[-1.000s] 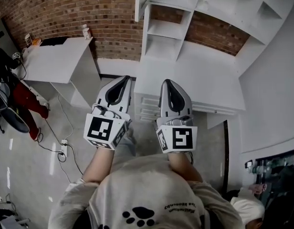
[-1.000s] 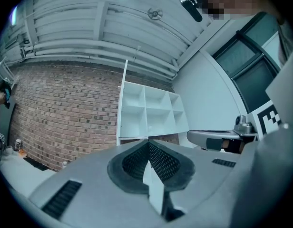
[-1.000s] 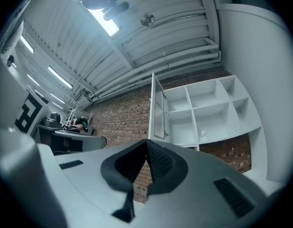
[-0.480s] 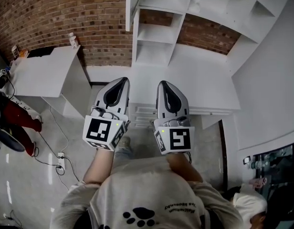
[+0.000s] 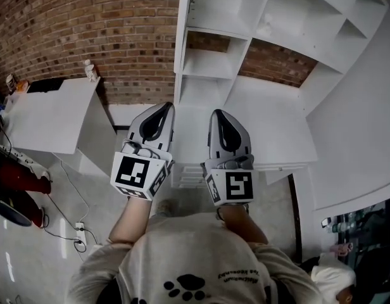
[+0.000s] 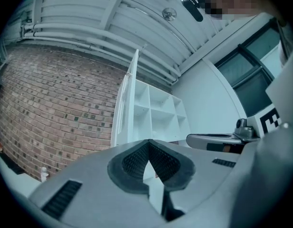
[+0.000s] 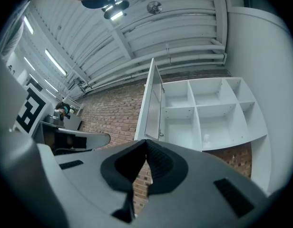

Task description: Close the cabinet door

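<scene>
Even, diffuse indoor light is recorded in all three views; no hard shadows are noted. A ceiling lamp [image 7: 115,9] is seen as the source in the right gripper view and is mildly blown out. Faint pale streaks of reflected light are observed on the floor [image 5: 30,246] in the head view. Strong wide-angle bending is noted: the brick wall [image 5: 87,24] and the shelves of the cabinet [image 5: 214,11] curve toward the edges. Dark vignetted corners and a bluish cast are found in both gripper views. The left gripper [image 6: 147,142] and right gripper [image 7: 145,141] are rendered soft at close range.
</scene>
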Action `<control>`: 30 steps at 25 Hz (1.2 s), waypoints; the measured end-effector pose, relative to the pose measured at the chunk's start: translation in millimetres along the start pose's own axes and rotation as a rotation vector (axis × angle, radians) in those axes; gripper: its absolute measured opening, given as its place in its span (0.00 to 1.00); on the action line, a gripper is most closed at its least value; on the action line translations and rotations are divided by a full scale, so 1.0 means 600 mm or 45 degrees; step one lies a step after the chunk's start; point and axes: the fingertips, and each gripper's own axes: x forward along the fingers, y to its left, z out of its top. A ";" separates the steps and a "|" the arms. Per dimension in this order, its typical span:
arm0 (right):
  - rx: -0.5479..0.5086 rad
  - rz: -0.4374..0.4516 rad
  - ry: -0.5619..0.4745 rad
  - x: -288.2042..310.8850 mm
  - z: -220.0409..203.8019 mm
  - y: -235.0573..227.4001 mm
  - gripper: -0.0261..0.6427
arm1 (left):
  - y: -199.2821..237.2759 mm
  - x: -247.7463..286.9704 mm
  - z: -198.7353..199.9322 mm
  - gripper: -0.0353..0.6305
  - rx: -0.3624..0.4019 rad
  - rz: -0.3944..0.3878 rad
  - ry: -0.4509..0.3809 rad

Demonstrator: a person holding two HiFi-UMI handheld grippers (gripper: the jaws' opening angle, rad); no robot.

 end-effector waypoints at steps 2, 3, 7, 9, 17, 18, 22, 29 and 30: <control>-0.009 -0.009 -0.013 0.030 0.001 0.002 0.05 | 0.022 0.019 0.007 0.05 0.008 -0.019 -0.015; -0.013 -0.013 -0.019 0.044 0.002 0.002 0.05 | 0.033 0.028 0.011 0.05 0.013 -0.027 -0.024; -0.033 -0.029 -0.046 0.094 0.007 0.000 0.06 | 0.070 0.068 0.022 0.05 0.032 -0.059 -0.050; -0.047 -0.044 -0.061 0.117 0.010 0.000 0.05 | 0.088 0.086 0.028 0.05 0.042 -0.079 -0.064; -0.111 -0.112 -0.155 0.175 0.054 -0.015 0.05 | 0.117 0.137 0.070 0.05 0.101 -0.199 -0.152; -0.122 -0.115 -0.168 0.182 0.065 -0.017 0.06 | 0.119 0.141 0.078 0.05 0.106 -0.206 -0.161; -0.185 -0.111 -0.200 0.209 0.112 -0.020 0.06 | 0.127 0.158 0.113 0.05 0.144 -0.213 -0.219; -0.189 -0.115 -0.243 0.230 0.160 -0.030 0.06 | 0.116 0.177 0.156 0.05 0.186 -0.271 -0.246; -0.186 -0.109 -0.246 0.232 0.165 -0.029 0.06 | 0.116 0.178 0.160 0.05 0.193 -0.271 -0.245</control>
